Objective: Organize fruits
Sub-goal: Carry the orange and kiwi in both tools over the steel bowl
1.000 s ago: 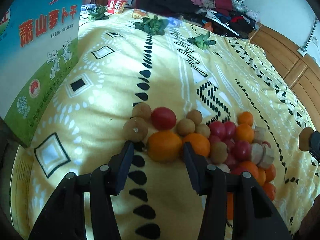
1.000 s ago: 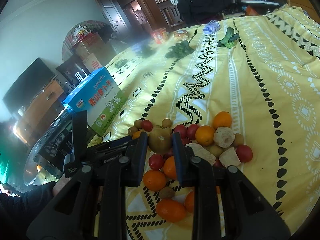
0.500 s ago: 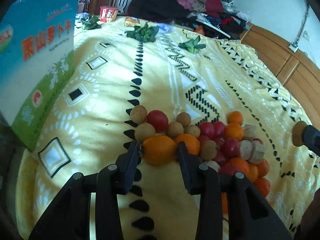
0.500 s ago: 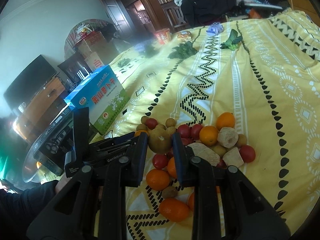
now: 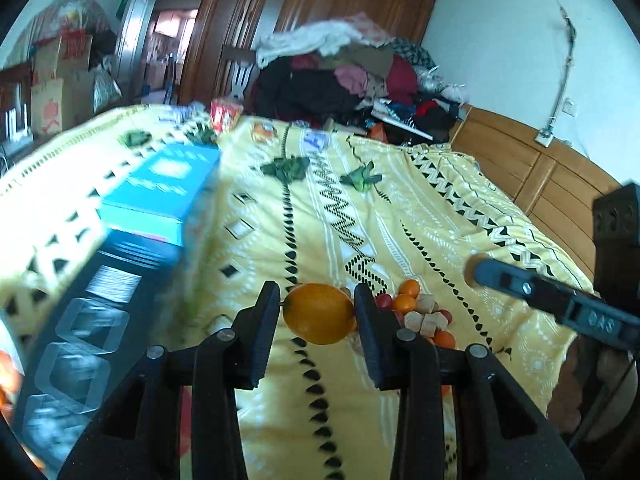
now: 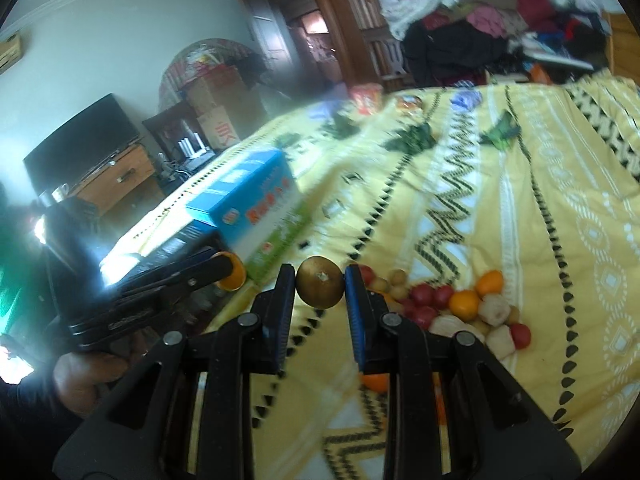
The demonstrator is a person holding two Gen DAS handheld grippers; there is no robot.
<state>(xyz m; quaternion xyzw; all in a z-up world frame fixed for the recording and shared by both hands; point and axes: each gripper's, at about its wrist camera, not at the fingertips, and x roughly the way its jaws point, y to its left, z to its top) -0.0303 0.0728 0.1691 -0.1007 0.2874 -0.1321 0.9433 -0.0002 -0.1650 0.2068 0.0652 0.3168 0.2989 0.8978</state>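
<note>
we carry fruit off the pile: left gripper (image 5: 316,312) clamps an orange (image 5: 319,313), right gripper (image 6: 320,289) pinches a brown fruit (image 6: 320,288); next, finding each its sorting place.

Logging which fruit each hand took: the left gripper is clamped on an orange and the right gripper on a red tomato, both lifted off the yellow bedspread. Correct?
One detail is off. The right gripper holds a brown kiwi-like fruit, not a red tomato, as the right wrist view shows. The left gripper is indeed clamped on an orange, and both are lifted off the yellow bedspread.
</note>
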